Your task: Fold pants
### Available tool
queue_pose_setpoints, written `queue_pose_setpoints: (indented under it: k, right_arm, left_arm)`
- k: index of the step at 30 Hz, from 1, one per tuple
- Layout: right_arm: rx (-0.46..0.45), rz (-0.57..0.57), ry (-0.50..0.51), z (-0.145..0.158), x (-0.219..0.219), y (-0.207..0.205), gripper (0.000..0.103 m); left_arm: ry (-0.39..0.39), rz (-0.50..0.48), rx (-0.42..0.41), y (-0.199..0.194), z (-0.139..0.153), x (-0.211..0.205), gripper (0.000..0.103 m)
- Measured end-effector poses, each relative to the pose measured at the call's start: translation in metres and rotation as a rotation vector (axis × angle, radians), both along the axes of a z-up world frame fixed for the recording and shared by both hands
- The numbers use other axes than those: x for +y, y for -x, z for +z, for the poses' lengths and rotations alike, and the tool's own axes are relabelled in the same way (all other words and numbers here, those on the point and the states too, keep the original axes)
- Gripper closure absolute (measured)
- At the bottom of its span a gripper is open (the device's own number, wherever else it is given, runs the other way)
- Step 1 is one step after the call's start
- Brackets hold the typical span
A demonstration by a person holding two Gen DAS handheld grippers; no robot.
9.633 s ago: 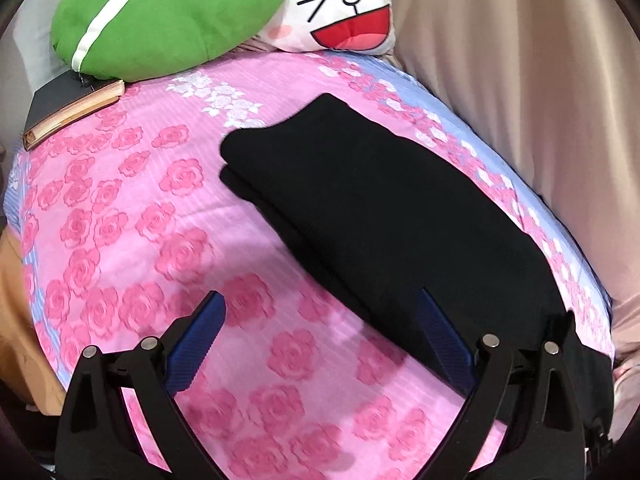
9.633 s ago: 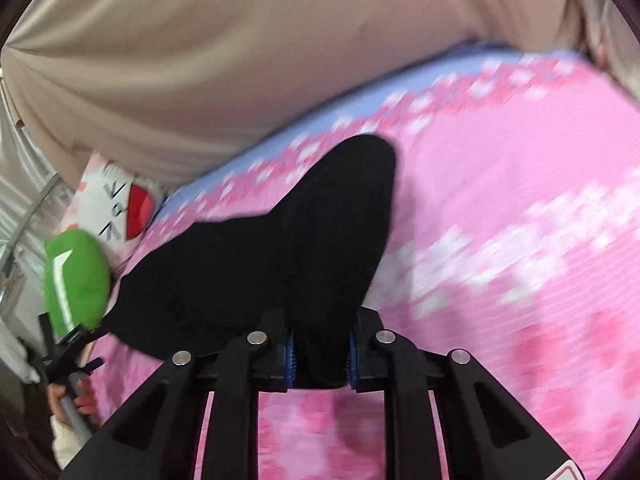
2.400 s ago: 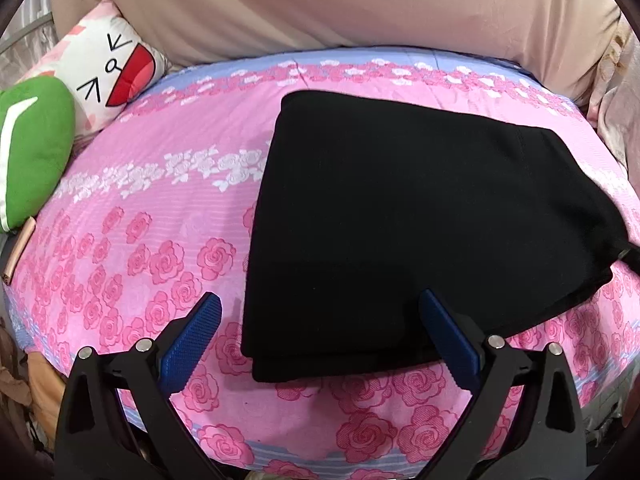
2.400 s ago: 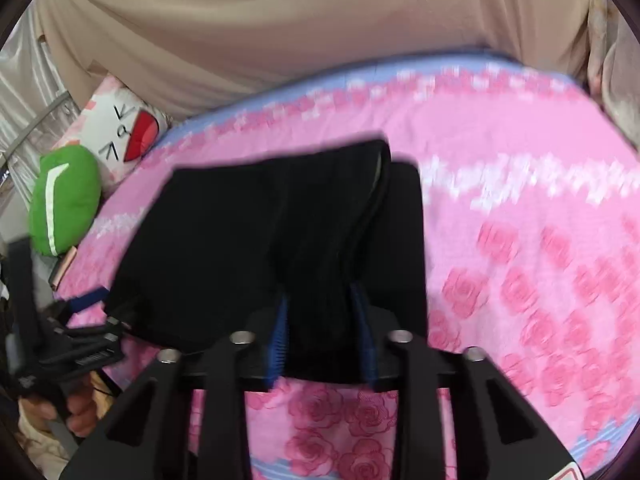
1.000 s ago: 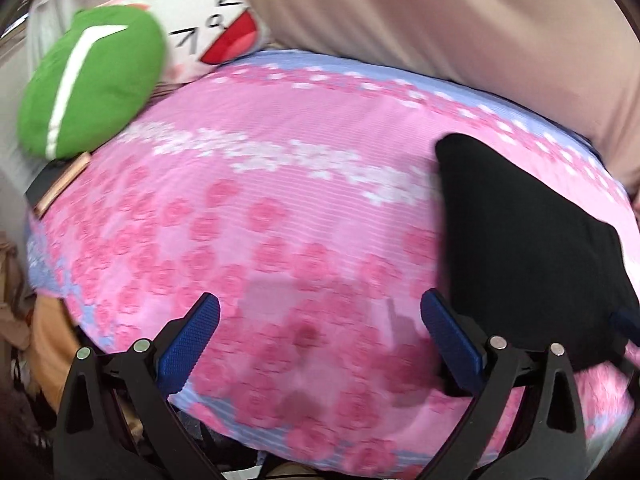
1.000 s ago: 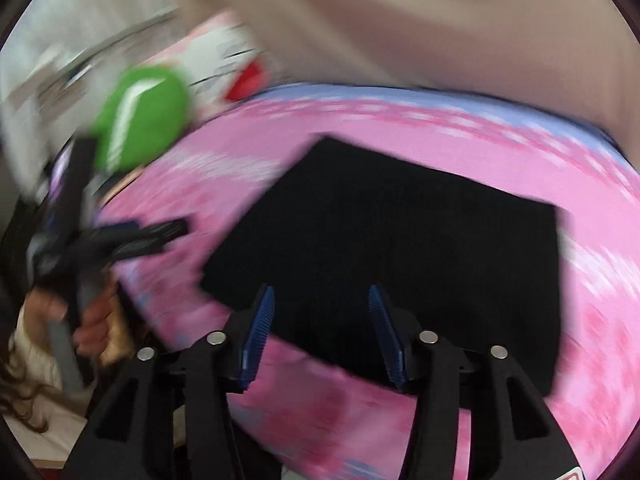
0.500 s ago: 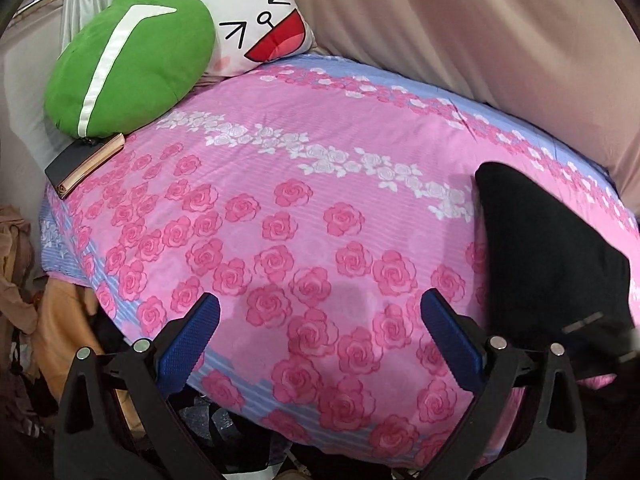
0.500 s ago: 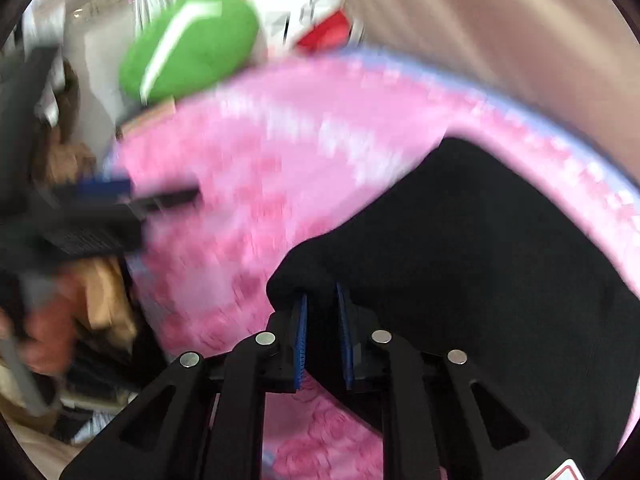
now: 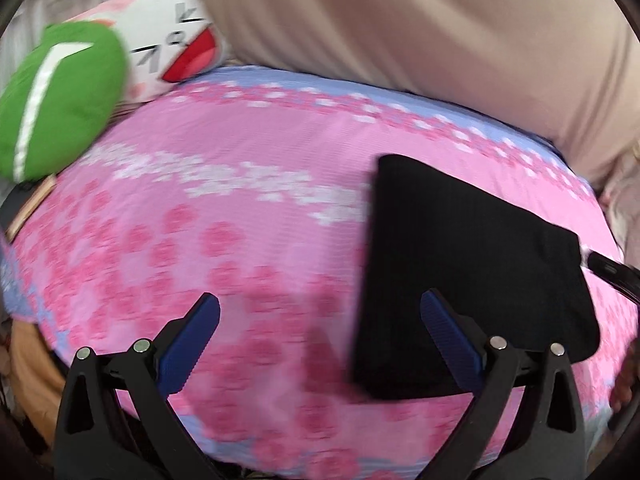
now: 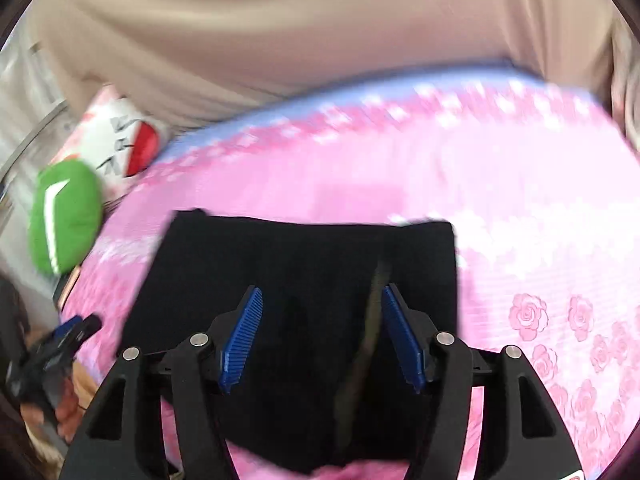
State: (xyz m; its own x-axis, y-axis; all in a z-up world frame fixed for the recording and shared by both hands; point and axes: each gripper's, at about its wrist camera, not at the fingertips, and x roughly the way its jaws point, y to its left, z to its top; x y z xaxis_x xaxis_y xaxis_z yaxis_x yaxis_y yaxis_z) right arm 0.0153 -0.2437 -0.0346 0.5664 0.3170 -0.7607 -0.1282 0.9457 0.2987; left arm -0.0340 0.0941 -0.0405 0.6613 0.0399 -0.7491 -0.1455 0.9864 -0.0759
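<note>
**Pants folded on the bed, both grippers released**

Pants [image 10: 304,280], black, lie flat in a folded, roughly rectangular stack on the bed [image 9: 240,240]. In the right wrist view they fill the centre and run down toward 6 o'clock, reaching the near edge of the mattress; a thin, blurred pale streak runs across the cloth near the right finger, and what it is cannot be told. In the left wrist view the same pants [image 9: 472,272] sit at about 4 o'clock.

Going by size, the bed comes first: a pink sheet printed with roses, a band of white flowers across the middle and a blue strip at the far edge. Behind it, from 10 to 2 o'clock, hangs a beige curtain [image 9: 420,32]. At 10 o'clock in the left wrist view a green cushion [image 9: 56,100] with a white stripe rests against a white cartoon-face pillow [image 9: 176,40] with a red open mouth. A thin book [image 9: 30,206] lies just below the green cushion at the bed's edge.

The right gripper [image 10: 322,336] hovers over the near part of the pants, its blue-padded fingers [image 10: 242,334] spread apart and holding nothing. The left gripper [image 9: 320,344] is also released, fingers [image 9: 188,344] wide; its right finger overlaps the pants' near left corner in the view, and whether it touches cannot be told.
</note>
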Motion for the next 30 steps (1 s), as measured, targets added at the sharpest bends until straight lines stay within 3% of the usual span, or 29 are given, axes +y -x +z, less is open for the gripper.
queue_pose_setpoints:
  k: [3,5,6,7,9,11,14,15,18,19,21,24,27,30]
  right_arm:
    - [0.064,0.017,-0.048,-0.032,-0.003,-0.026,0.042]
    - [0.030,0.038,-0.056,-0.037,0.002,-0.031,0.040]
    - [0.023,0.041,-0.051,-0.037,0.005,-0.032,0.046]
    - [0.023,0.061,-0.066,-0.035,0.007,-0.033,0.084]
    - [-0.003,0.078,-0.115,-0.012,0.009,-0.035,0.093]
    - [-0.090,0.112,-0.141,0.027,0.008,-0.028,0.095]
    - [-0.186,0.102,-0.057,0.063,0.002,-0.017,0.094]
    - [-0.173,0.082,-0.024,0.059,-0.003,-0.020,0.094]
    - [0.007,0.014,0.095,-0.006,-0.019,-0.044,0.084]
    - [0.057,-0.010,0.088,-0.025,-0.024,-0.048,0.081]
    - [0.009,-0.061,-0.051,-0.014,-0.039,-0.032,0.080]
    - [-0.141,-0.042,-0.089,0.030,-0.039,-0.003,0.079]
    - [-0.090,0.077,-0.075,0.026,-0.015,0.002,0.079]
    - [0.015,0.059,0.056,-0.019,-0.007,-0.006,0.089]
  left_arm:
    - [-0.027,-0.052,0.006,-0.008,-0.002,-0.028,0.005]
    - [-0.042,-0.063,0.012,-0.011,-0.004,-0.037,0.005]
    - [-0.046,-0.066,0.017,-0.013,-0.005,-0.040,0.005]
    - [-0.050,-0.069,0.028,-0.016,-0.007,-0.043,0.005]
    - [-0.053,-0.075,0.039,-0.021,-0.007,-0.048,0.005]
    - [-0.058,-0.082,0.029,-0.023,-0.004,-0.052,0.005]
    - [-0.061,-0.104,0.015,-0.027,-0.001,-0.062,0.005]
    - [-0.063,-0.121,0.023,-0.029,-0.004,-0.067,0.005]
    - [-0.079,-0.143,0.066,-0.037,-0.020,-0.079,0.005]
    - [-0.080,-0.146,0.080,-0.039,-0.025,-0.081,0.005]
    - [-0.087,-0.149,0.104,-0.042,-0.030,-0.083,0.005]
    - [-0.085,-0.144,0.095,-0.042,-0.029,-0.080,0.005]
    - [-0.080,-0.139,0.100,-0.044,-0.032,-0.080,0.005]
    - [-0.080,-0.137,0.100,-0.045,-0.033,-0.083,0.005]
